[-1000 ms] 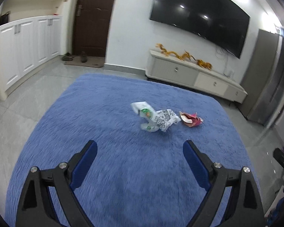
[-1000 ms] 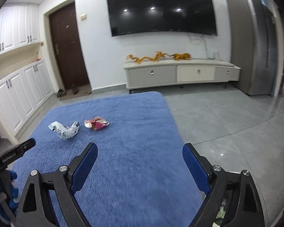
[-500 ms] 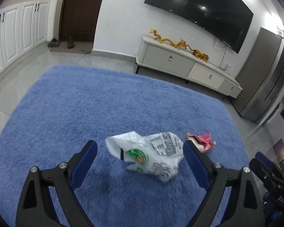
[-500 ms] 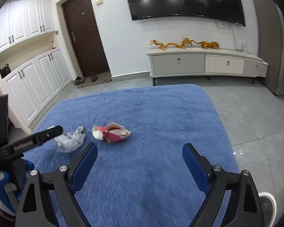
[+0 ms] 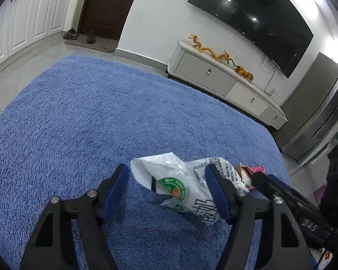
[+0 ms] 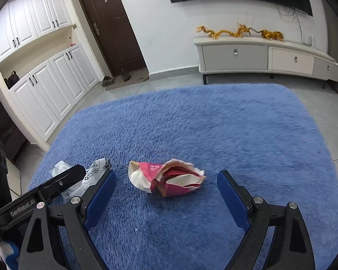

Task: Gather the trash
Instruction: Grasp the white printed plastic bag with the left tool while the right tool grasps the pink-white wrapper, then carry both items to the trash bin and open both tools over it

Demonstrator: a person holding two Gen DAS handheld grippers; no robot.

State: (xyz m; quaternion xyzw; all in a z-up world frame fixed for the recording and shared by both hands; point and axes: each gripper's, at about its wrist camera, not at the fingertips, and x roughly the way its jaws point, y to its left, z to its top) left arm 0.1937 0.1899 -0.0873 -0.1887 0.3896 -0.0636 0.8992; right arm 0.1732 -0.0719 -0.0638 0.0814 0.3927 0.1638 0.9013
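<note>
A crumpled white plastic bag [image 5: 180,180] with a green logo lies on the blue rug [image 5: 78,123]. My left gripper [image 5: 166,190] straddles it and its jaws are closing; the right pad overlaps the bag, the left pad stands just clear. Beside the bag lies a crumpled pink and white wrapper [image 6: 166,180], which shows at the edge of the left wrist view too [image 5: 247,172]. My right gripper [image 6: 166,193] stands open just short of the wrapper, its pads wide on either side and not touching it. The bag [image 6: 94,168] and a left finger [image 6: 56,184] show at the left.
The rug [image 6: 214,123] lies on grey tiles. A low TV cabinet [image 6: 259,56] with golden dragon figures stands at the far wall under a large TV. A brown door [image 6: 110,27] with shoes, white cupboards [image 6: 45,90] and a steel fridge [image 5: 315,112] ring the room.
Both grippers have come forward and down to the trash. The left jaws have narrowed around the white bag. The pink wrapper now lies between the right gripper's open jaws.
</note>
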